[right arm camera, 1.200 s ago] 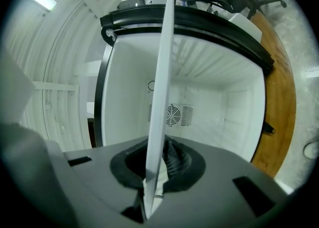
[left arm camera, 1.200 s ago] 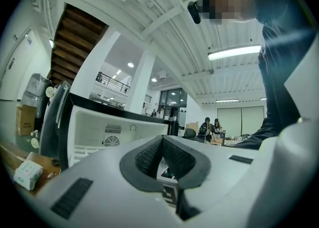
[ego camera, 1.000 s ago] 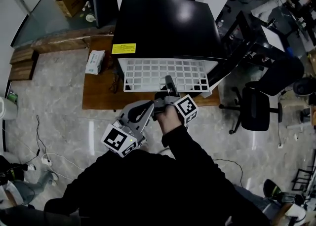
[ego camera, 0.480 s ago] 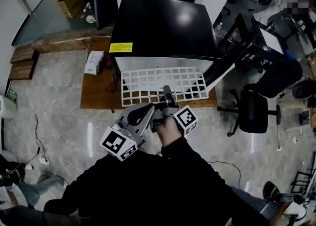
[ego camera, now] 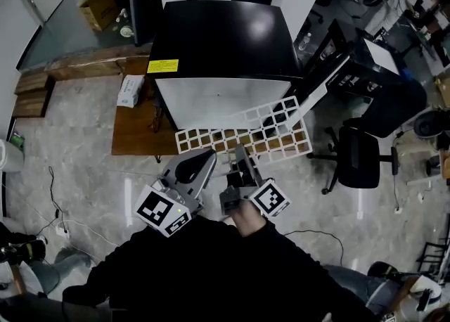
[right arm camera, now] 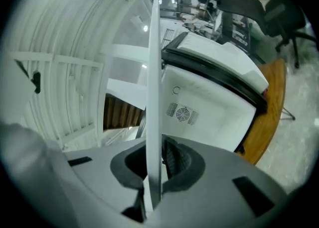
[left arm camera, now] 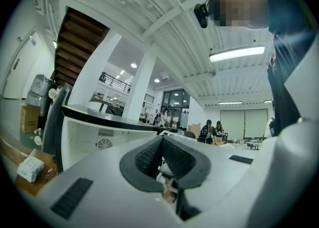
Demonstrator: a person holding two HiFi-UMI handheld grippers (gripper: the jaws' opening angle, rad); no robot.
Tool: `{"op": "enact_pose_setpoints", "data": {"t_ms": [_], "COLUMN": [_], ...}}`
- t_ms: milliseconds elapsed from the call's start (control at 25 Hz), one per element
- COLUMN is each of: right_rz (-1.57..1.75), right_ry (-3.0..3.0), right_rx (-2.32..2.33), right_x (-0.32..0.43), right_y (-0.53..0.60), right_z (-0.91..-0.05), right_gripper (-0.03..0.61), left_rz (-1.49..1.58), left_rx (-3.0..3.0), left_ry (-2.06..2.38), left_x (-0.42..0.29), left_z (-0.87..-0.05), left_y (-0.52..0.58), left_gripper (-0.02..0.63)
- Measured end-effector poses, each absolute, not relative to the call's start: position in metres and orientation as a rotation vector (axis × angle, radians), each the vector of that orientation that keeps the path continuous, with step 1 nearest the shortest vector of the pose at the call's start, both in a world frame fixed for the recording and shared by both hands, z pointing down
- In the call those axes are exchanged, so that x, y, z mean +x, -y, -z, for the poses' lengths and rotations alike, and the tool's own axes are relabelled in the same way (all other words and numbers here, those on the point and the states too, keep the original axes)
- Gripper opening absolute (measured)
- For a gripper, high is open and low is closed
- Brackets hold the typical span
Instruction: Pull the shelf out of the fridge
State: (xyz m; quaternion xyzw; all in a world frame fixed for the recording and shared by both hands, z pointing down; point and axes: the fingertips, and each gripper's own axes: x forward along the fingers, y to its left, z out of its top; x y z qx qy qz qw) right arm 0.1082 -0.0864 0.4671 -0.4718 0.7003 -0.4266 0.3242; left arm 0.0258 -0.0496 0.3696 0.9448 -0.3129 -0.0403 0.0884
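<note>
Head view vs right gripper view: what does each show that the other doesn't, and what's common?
Head view only: the shelf's whole white grid, skewed in front of the fridge; the left gripper; the yellow label; the tissue pack.
Right gripper view only: the right gripper's jaws clamped on the shelf's edge; the fan vent on the fridge's back wall.
Both: shelf, fridge, right gripper, wooden platform.

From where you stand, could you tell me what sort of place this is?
Probably an open-plan office or lab, not a kitchen: an office chair, people seated in the distance, and the small fridge standing on a low wooden platform.
</note>
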Motion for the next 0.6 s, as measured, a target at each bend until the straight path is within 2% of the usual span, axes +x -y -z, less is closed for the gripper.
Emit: {"op": "enact_pose_setpoints", "data": {"t_ms": [240,600], "right_rz": [0.839,0.263], "right_ry": [-2.168,-2.534], "right_rx": [-1.394,-1.567], "right_x": [0.133,0.162], "right_y": [0.075,0.082], "right_z": [-0.433,-0.328], "right_gripper": [0.028,0.029], "left_rz": [0.036,0.051], "left_rx": [2.801,2.858], "left_ry": [0.979,0.957], "left_x": [0.031,0.041], "left_z": [-0.376,-0.363], "left_y": [0.050,0.055], "left_gripper": [0.006,0.006]}}
